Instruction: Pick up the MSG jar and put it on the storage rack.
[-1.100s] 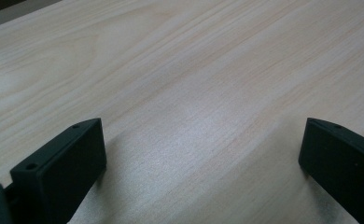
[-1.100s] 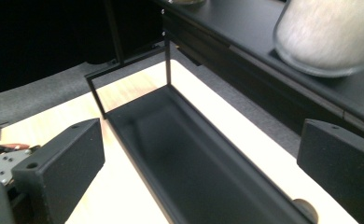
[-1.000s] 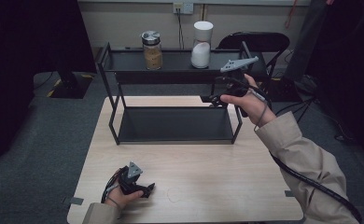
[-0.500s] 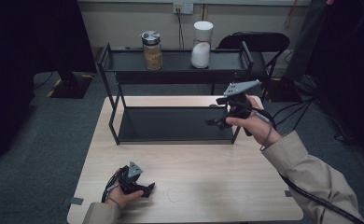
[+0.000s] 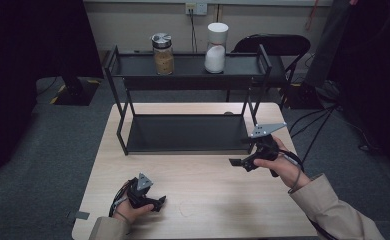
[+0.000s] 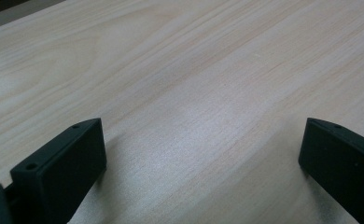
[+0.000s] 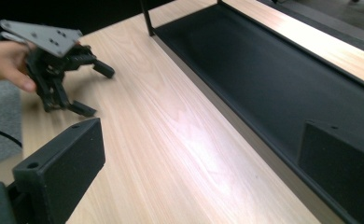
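The left gripper (image 5: 159, 201) rests low on the near left part of the wooden table (image 5: 208, 200), held in the person's left hand (image 5: 128, 210). Its jaws stand wide apart with nothing between them; in the left gripper view, bare pale wood grain lies between the two black jaws, and the jaws sit right at the tabletop, though whether they touch it cannot be told.

The right gripper (image 5: 239, 151) hangs above the right side of the table, just in front of the near right corner of the black two-tier rack (image 5: 188, 135). The right hand (image 5: 278, 162) grips it, a tan sleeve (image 5: 333, 210) coming in from the near right. Its jaws are also spread wide and empty. In the right gripper view they look along the table toward the left gripper (image 7: 89, 88), which shows far off with its own jaws released and its grey three-cornered plate (image 7: 38, 35) on top; the rack's lower shelf (image 7: 283, 79) runs along the right of that view.

Neither gripper touches the rack. On the rack's top shelf, far from both grippers, stand a glass jar (image 5: 162, 54) with a metal lid and brown contents on the left, and a white container (image 5: 216, 41) to its right, well apart from each other.
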{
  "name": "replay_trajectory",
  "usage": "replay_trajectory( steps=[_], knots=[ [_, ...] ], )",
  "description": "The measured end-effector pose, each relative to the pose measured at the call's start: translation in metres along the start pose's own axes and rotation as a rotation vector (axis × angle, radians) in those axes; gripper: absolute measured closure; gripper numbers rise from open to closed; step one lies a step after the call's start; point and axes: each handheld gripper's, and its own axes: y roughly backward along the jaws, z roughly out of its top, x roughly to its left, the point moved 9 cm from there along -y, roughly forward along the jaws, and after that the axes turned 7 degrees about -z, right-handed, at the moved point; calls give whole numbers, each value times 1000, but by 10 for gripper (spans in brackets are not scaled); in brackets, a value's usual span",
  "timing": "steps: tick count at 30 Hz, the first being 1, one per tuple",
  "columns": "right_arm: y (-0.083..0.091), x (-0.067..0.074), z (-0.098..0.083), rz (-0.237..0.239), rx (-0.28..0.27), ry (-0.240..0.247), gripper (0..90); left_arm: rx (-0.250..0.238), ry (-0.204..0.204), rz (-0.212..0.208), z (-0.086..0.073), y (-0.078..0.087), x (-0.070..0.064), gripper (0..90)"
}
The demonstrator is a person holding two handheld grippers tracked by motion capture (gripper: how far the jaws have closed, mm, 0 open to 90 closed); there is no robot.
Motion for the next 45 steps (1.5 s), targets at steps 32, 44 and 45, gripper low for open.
replay_trajectory(
  steps=[32,44,45],
  knots=[
    [-21,9,-109,-74,16,-23,0,-1,3,2,0,0,0,0],
    [-32,9,-125,-98,105,30,4,0,2,3,0,0,0,0],
    [-32,11,-126,-106,116,42,6,0,3,3,0,0,0,0]
  ],
)
